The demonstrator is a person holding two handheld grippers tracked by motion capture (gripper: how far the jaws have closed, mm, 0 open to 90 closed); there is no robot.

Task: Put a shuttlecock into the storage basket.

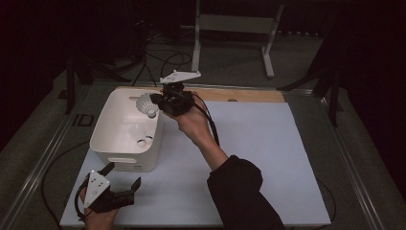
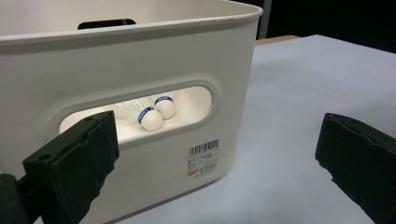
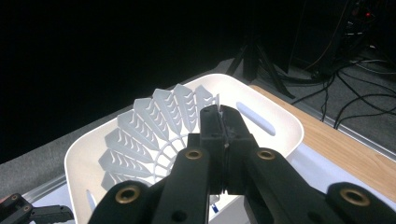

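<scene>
A white plastic bin (image 1: 125, 127) stands on the left of the white mat (image 1: 249, 143). My right gripper (image 1: 154, 99) hangs over the bin's far right corner, shut on the skirt edge of a white shuttlecock (image 1: 147, 105). In the right gripper view the jaws meet on the shuttlecock's skirt (image 3: 154, 133) above the bin (image 3: 275, 116). Two shuttlecocks with blue-banded corks (image 2: 150, 117) lie inside the bin (image 2: 187, 60), seen through its handle slot. My left gripper (image 1: 125, 175) rests open on the mat just in front of the bin, with nothing between its fingers (image 2: 74, 163).
A wooden table edge (image 1: 239, 94) runs behind the mat. A grey stand (image 1: 234, 28) and cables (image 1: 163, 60) lie on the floor beyond. The mat's right half offers open surface. A barcode label (image 2: 203, 156) is on the bin's near wall.
</scene>
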